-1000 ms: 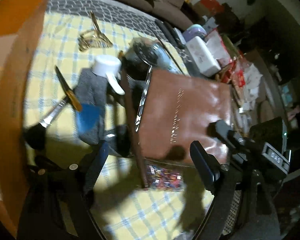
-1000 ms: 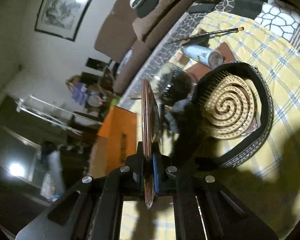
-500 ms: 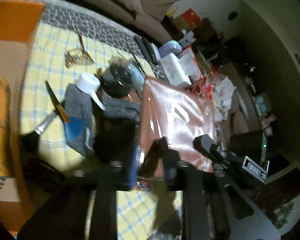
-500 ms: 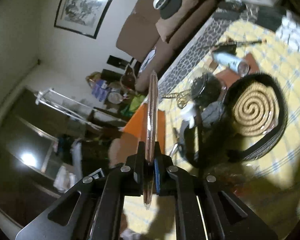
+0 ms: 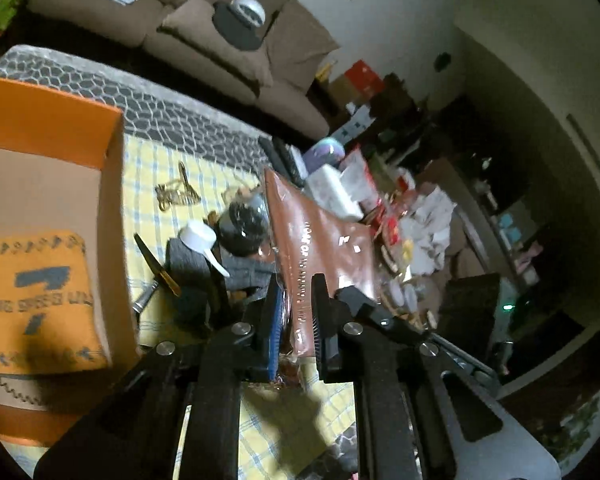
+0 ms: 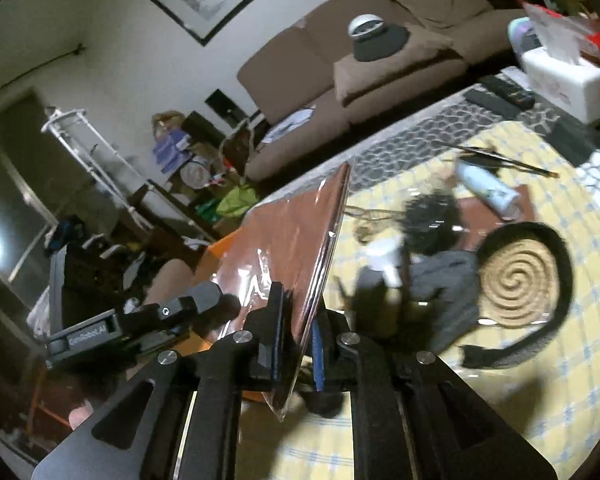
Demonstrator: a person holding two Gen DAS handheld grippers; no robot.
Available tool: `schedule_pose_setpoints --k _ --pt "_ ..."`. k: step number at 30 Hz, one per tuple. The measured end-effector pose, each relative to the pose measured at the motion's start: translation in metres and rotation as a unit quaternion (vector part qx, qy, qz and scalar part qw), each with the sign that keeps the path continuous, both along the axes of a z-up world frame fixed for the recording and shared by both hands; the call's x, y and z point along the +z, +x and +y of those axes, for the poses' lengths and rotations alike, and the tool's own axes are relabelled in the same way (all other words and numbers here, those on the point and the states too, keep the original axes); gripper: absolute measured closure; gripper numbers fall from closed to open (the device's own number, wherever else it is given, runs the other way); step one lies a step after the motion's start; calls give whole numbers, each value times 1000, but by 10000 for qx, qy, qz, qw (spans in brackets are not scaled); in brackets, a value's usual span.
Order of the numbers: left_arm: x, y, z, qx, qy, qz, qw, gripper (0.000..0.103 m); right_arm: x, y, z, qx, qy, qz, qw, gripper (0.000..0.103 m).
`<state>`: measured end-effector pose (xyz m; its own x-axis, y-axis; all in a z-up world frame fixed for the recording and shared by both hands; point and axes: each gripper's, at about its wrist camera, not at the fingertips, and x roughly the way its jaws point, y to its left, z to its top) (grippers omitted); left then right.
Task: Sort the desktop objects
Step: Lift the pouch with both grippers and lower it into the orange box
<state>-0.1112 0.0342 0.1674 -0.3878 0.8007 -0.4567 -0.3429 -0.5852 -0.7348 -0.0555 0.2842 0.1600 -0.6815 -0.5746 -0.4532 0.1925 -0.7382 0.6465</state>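
Both grippers are now lifting the brown packet (image 5: 320,248) clear of the checked cloth (image 5: 148,184), toward the orange box (image 5: 52,120) at left. Left gripper (image 5: 294,320) and right gripper (image 6: 298,344) are each clamping its glossy, flat, plastic-wrapped lower edge, long axis rising away.

The left tongs (image 5: 294,320) reach forward with their jaws narrowed on the near edge of a brown wrapped sheet (image 5: 324,248). The right tongs (image 6: 296,344) clamp the same sheet's lower edge, holding it upright and tilted. The left tongs show at lower left in the right wrist view.
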Motion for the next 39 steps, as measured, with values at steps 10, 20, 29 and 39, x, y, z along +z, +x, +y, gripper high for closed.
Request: schedule_pose_setpoints --k 10,20,29,39 --pt "-2 -4 -77 587 -132 -361 9975 92 -7 -24 -68 547 -472 -241 9971 91" --pt "-47 -10 -140 1023 -555 -1093 9872 92 -27 -43 -148 957 260 -478 9939 90" --pt "-71 -14 -171 1332 -873 -1437 9767 92 -53 -56 -193 1015 753 -697 9895 87" --pt "-77 -18 -208 1710 -732 -1560 9701 92 -69 -68 -232 1149 882 -891 9854 73"
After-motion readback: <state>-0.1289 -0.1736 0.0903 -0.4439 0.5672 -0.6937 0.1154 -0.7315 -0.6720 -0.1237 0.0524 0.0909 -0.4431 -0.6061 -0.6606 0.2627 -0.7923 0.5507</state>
